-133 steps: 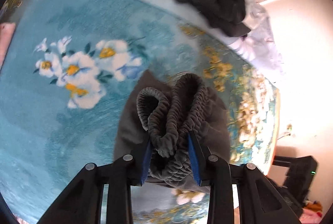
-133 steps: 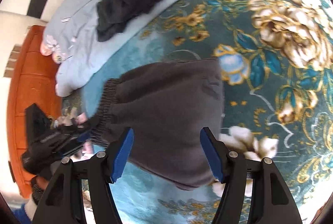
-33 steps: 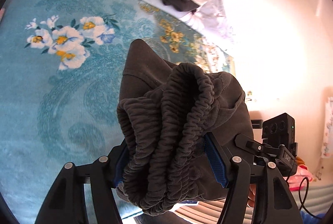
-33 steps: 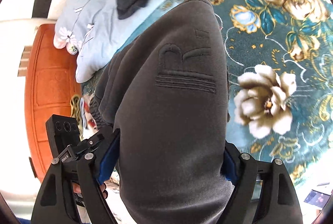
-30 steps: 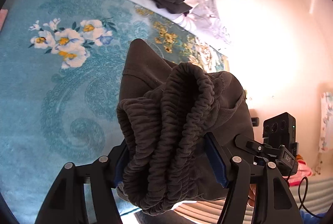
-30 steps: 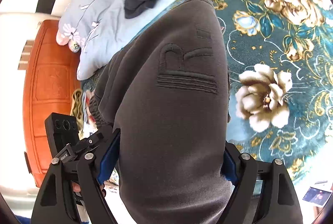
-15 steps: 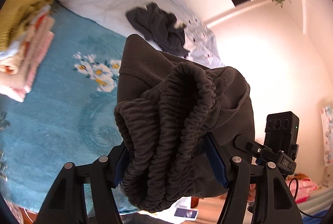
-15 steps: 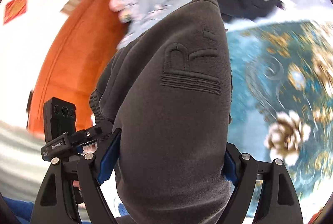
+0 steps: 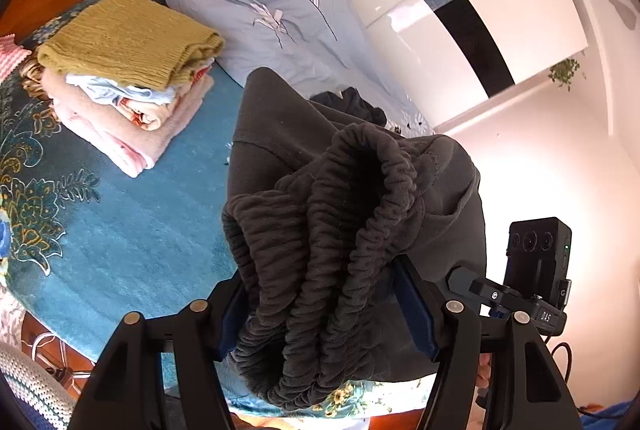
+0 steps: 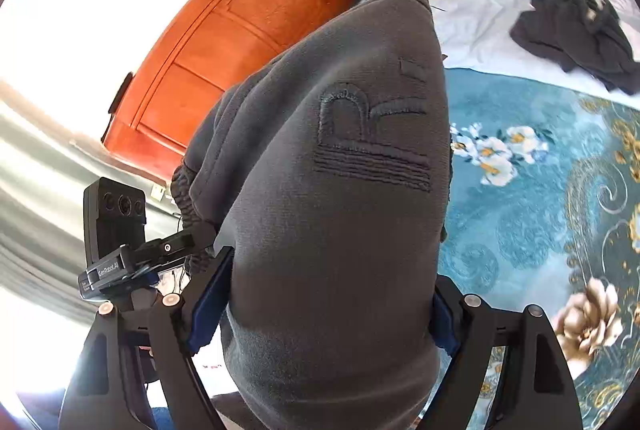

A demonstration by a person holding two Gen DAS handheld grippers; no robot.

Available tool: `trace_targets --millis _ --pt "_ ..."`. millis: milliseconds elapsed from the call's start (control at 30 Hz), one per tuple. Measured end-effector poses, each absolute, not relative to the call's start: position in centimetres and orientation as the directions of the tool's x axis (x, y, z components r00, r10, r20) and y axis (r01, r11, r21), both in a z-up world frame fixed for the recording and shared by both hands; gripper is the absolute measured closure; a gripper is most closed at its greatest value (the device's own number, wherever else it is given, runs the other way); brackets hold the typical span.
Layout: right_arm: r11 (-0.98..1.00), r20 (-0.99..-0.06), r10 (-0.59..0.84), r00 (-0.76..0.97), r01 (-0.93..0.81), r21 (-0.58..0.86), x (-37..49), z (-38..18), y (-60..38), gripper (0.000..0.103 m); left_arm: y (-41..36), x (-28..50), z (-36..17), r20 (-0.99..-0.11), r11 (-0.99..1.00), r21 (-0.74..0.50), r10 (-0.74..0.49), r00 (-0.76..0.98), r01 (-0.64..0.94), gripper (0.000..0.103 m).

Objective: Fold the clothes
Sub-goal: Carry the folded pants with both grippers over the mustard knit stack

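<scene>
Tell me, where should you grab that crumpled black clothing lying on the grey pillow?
Probably at the crumpled black clothing's loose edge nearest the blue blanket, coming from above. It lies in a low heap on the grey pillow, so pinching a raised fold should lift it. Waistband or hem cannot be told.

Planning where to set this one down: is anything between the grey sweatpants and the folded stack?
Nothing visible: only bare blue bedspread lies between the grey sweatpants, clamped in both grippers, and the folded stack.
</scene>
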State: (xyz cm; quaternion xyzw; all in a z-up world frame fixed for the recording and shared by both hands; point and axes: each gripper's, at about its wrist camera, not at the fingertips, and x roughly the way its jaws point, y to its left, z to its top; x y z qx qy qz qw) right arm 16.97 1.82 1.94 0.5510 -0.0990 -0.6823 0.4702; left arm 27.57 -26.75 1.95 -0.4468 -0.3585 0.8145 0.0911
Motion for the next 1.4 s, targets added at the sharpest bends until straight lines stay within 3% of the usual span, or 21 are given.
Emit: trace_targets --millis 267,600,933,1400 --pt "-0.532 -0.666 -0.745 0.037 0.569 0.627 15.7 3.4 -2.1 0.018 -30.6 25.2 2.5 -0.639 -0.727 -0.677 0.506 -0.58 0.112 0.033" --pt "-0.581 -0.692 -0.721 0.016 0.529 0.618 12.6 3.2 -14.2 0.018 -42.6 18.4 2.3 -0.646 -0.727 -0.685 0.573 -0.504 0.05 0.033" --pt "-0.637 -0.728 -0.683 0.063 0.438 0.635 9.8 0.2 -28.9 0.018 -54.5 10.8 0.1 -0.7 -0.75 -0.661 0.61 -0.373 0.013 0.033" --pt "-0.712 -0.756 -0.651 0.075 0.285 0.641 1.3 -5.8 -35.0 0.018 -62.0 -0.8 -4.8 -0.738 -0.756 -0.652 0.617 -0.274 0.054 0.033"
